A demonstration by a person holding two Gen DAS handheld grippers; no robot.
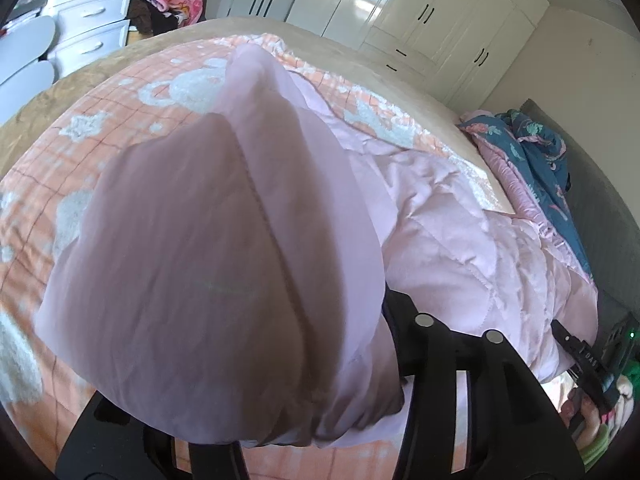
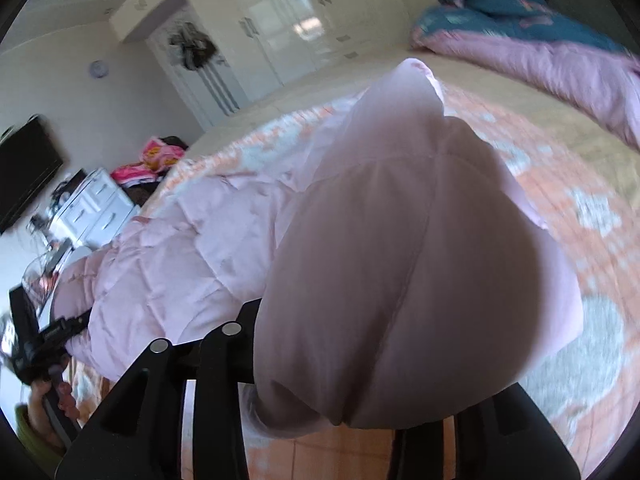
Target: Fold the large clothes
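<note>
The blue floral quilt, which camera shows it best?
The left wrist view: the blue floral quilt is sharp there, bunched at the bed's right edge. The right wrist view shows it too, but blurred at the top.

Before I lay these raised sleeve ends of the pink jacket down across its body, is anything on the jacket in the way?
Nothing visible. Each tool, left and right, has a sleeve draped over it, and the quilted body of the pink jacket between them looks bare. The blue floral quilt lies apart, farther along the bed.

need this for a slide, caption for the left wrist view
Left gripper holding a fold of a pale pink quilted coat above a peach blanket on a bed.
</note>
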